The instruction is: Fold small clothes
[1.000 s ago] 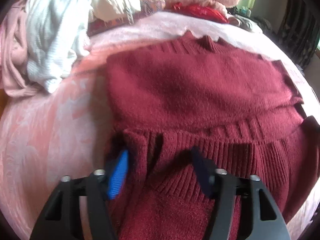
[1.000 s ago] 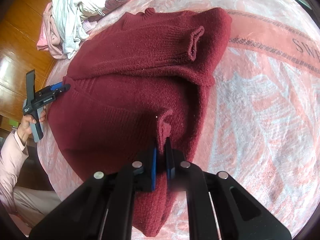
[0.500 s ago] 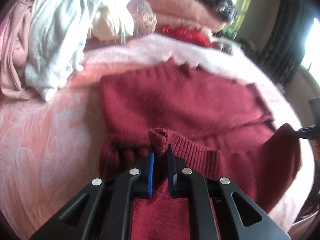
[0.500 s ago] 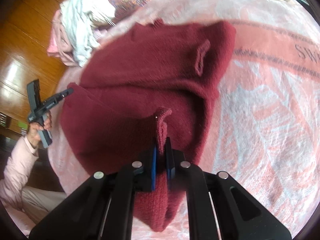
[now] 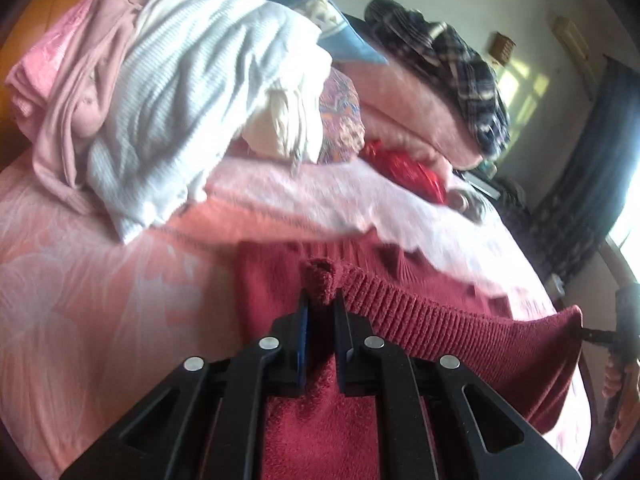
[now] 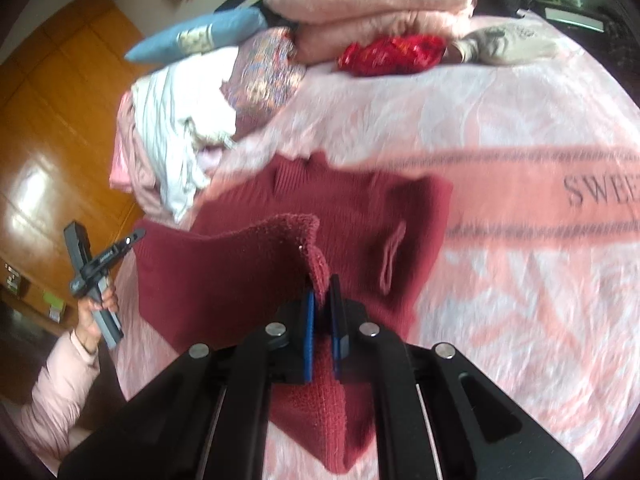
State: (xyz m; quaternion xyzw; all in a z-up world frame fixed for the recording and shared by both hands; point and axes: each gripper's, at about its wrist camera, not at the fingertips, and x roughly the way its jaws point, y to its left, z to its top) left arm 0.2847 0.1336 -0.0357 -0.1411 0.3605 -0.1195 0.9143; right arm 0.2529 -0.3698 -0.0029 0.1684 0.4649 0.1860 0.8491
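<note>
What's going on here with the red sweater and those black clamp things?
A person is folding a dark red sweater on a bed with a pink blanket, using a hand-held gripper in each hand. The left gripper and the right gripper are each pinched shut on the sweater's bottom hem, one near each end, and hold it raised off the blanket while the collar end lies flat. Unfolded clothes sit piled at the bed's edge.

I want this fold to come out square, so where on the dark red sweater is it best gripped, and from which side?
Probably at the ribbed hem, one pinch near each bottom corner, coming from the near edge of the bed. The dark red sweater lies collar-away, its hem nearest. The left gripper and right gripper are each shut on a hem corner, holding that edge up in a line.
</note>
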